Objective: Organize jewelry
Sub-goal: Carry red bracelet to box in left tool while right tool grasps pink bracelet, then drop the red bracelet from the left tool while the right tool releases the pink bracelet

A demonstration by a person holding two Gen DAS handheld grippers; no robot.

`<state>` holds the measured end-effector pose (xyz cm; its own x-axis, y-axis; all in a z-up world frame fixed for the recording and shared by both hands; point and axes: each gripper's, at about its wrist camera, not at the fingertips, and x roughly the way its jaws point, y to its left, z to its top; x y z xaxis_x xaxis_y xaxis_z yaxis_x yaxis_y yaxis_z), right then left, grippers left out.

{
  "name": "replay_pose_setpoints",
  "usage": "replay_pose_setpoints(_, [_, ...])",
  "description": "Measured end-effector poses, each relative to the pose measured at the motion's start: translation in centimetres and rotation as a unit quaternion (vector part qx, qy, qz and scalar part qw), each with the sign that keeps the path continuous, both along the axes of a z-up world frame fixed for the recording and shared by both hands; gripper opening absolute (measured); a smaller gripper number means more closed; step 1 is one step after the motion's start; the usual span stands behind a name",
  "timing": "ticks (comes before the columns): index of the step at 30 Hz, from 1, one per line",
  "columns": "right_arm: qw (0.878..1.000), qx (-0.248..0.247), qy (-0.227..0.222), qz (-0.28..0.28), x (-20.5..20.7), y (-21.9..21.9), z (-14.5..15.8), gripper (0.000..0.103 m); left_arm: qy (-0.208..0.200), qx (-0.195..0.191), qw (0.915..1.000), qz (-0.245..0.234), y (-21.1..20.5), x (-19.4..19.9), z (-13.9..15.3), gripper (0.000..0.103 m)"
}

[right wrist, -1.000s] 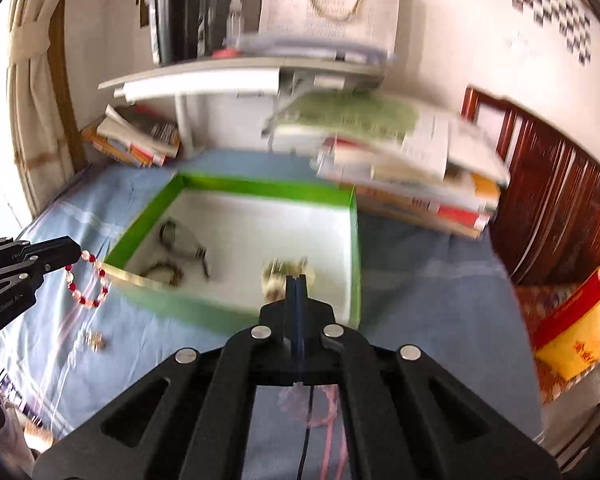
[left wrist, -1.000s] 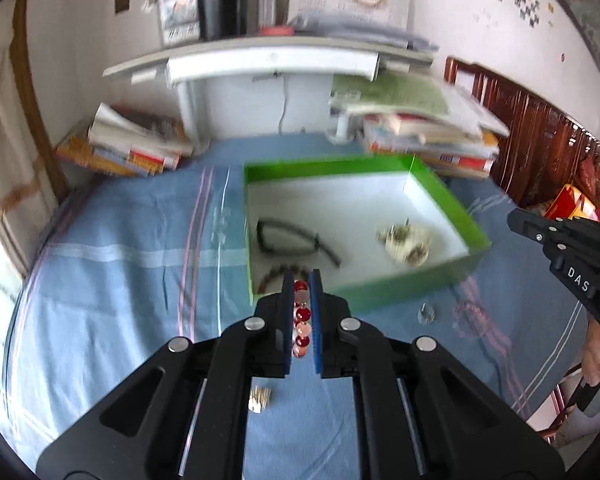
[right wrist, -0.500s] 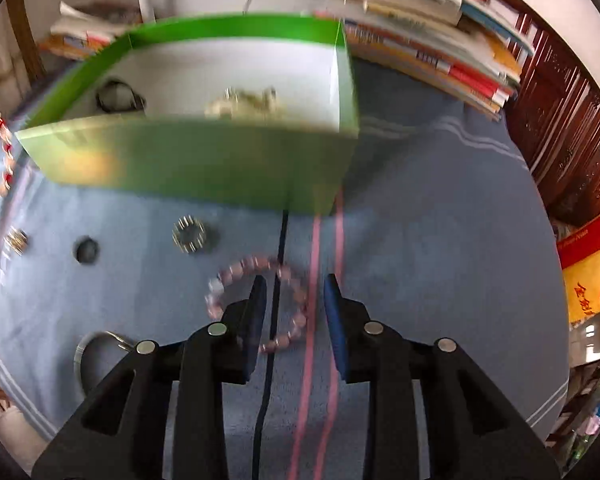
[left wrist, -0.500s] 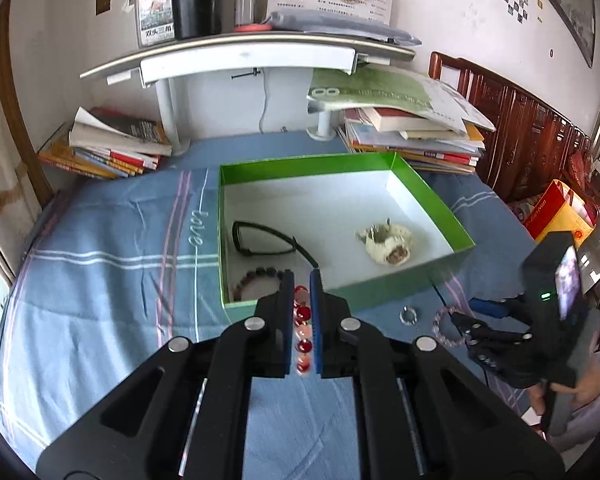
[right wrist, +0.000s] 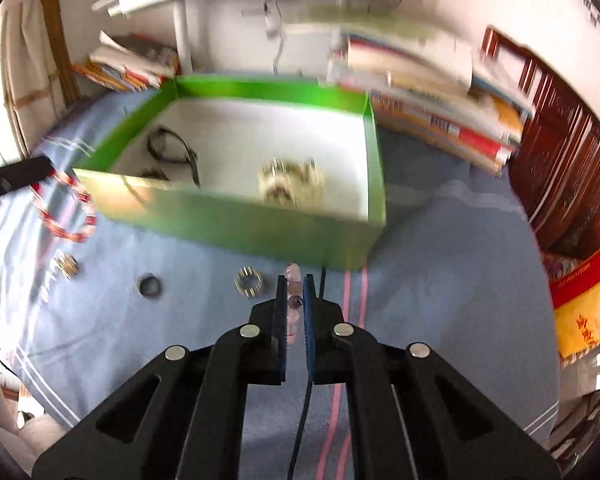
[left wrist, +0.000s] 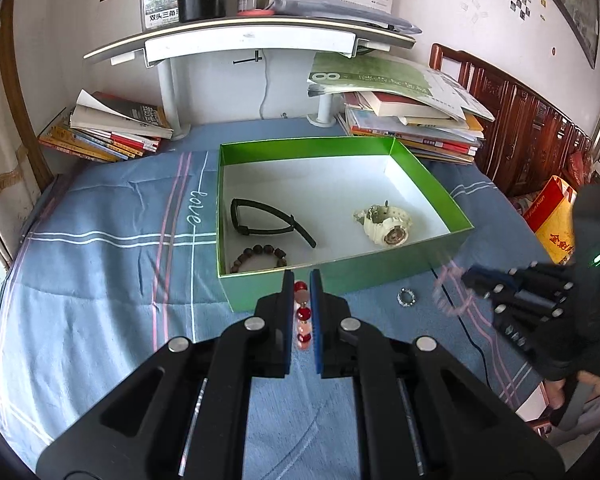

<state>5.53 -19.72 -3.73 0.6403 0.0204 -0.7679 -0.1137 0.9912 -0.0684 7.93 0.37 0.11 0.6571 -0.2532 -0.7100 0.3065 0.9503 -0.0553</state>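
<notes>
Right gripper (right wrist: pixel 295 292), whose fingers have just been closing, now clamps the pink bracelet (right wrist: pixel 293 272); left gripper (left wrist: pixel 301 292) grips the red bracelet (left wrist: pixel 302 312). Green box (left wrist: pixel 340 276) lies just ahead of both, nearer the left.

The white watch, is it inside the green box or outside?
Inside: the white watch lies on the white floor of the green box, near its right wall.

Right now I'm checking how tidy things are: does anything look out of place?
Yes. Three small rings lie loose on the blue bedspread outside the green box: a gold ring, a dark ring and a studded ring. The black band, brown bead bracelet and cream watch are already inside.
</notes>
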Motion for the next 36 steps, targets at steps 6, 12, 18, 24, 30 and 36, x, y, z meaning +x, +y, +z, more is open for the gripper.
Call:
replay_pose_setpoints(6, [0.998,0.007,-0.056,0.014,-0.2,0.8,4.2,0.008,-0.003,-0.002,1.0,-0.001,0.1,-0.2,0.2,0.008])
replay_pose_setpoints(12, [0.992,-0.005,-0.124,0.016,1.4,1.3,8.9,0.008,-0.03,0.004,0.9995,-0.003,-0.1,1.0,2.2,0.008])
replay_pose_setpoints(18, [0.991,0.002,-0.132,0.011,5.5,1.0,9.8,0.008,-0.059,-0.003,0.9982,-0.009,-1.1,4.1,4.2,0.008])
replay_pose_setpoints(24, [0.998,0.005,-0.059,0.007,10.1,2.1,4.5,0.008,-0.013,0.005,0.9999,-0.003,-2.7,9.5,1.0,0.008])
replay_pose_setpoints(30, [1.0,0.007,-0.028,-0.002,11.0,2.3,1.6,0.01,0.01,0.019,0.9997,0.014,-3.2,11.0,-2.1,0.02])
replay_pose_setpoints(36, [0.999,0.017,-0.04,-0.001,9.4,2.1,2.5,0.02,-0.006,0.019,0.9996,0.021,-2.6,9.6,-1.4,0.031])
